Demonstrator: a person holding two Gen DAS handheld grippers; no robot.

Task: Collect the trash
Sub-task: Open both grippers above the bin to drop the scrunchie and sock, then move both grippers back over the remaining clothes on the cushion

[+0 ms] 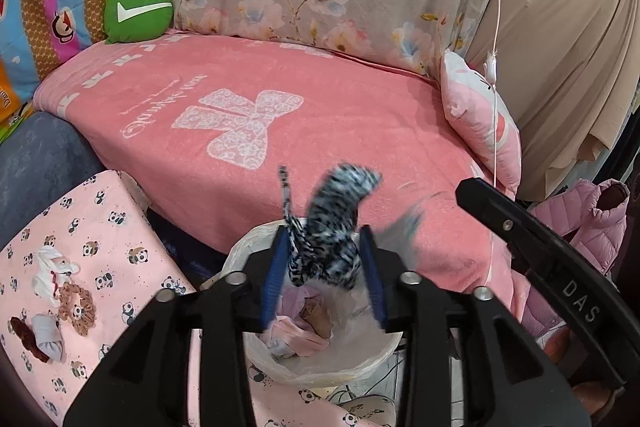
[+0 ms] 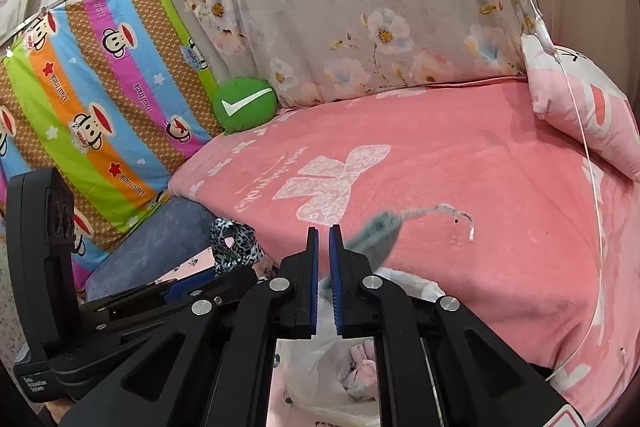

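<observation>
My left gripper [image 1: 326,259] holds a black-and-white spotted cloth [image 1: 338,223] between its blue pads, right above a bin lined with a white bag [image 1: 360,359] that has pink scraps inside. The cloth also shows in the right wrist view [image 2: 234,241]. My right gripper [image 2: 324,267] has its jaws nearly together; a blurred grey-blue piece with a thin tail [image 2: 380,231] sits at its right finger, and I cannot tell if it is pinched. The bin bag shows below it [image 2: 316,367].
A pink blanket with a white bow [image 1: 280,107] covers the bed behind the bin. A panda-print surface [image 1: 100,227] at left carries a white rag [image 1: 50,273], a brown scrunchie [image 1: 78,303] and other scraps. A pink pillow [image 1: 480,123], a green cushion [image 1: 138,13] and a pink jacket [image 1: 580,223] lie around.
</observation>
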